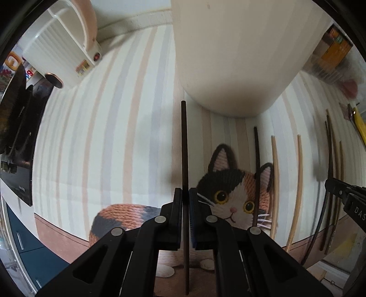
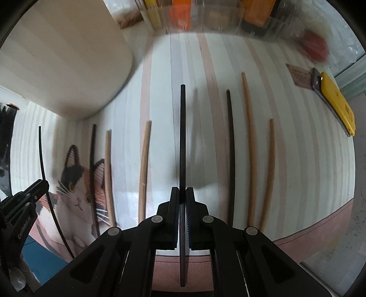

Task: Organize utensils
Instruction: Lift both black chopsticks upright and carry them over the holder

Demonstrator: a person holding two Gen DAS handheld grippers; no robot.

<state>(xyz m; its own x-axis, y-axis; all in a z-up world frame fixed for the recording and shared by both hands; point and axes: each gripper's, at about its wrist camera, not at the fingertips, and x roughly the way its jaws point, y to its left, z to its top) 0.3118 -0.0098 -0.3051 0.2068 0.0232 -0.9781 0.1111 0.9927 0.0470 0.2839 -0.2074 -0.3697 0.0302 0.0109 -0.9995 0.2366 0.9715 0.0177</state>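
Observation:
My left gripper (image 1: pixel 185 194) is shut on a dark chopstick (image 1: pixel 184 146) and holds it above the striped mat, its tip just left of the cream utensil holder (image 1: pixel 233 57). My right gripper (image 2: pixel 182 194) is shut on another dark chopstick (image 2: pixel 182 137), held above the mat. Several chopsticks lie on the mat: light wooden ones (image 2: pixel 144 169) (image 2: pixel 249 141) (image 2: pixel 268 173) and dark ones (image 2: pixel 231 155) (image 2: pixel 92 173). The left gripper (image 2: pixel 27 201) shows at the left edge of the right wrist view with its chopstick (image 2: pixel 45 173). The right gripper's body shows at the right edge of the left wrist view (image 1: pixel 347 196).
The striped mat (image 1: pixel 103 137) has a cat picture (image 1: pixel 233 196). A white appliance (image 1: pixel 61 45) stands at the far left, a stove (image 1: pixel 16 137) beside it. A yellow-handled tool (image 2: pixel 336 105) lies at the mat's right. A clear container (image 2: pixel 205 16) stands behind.

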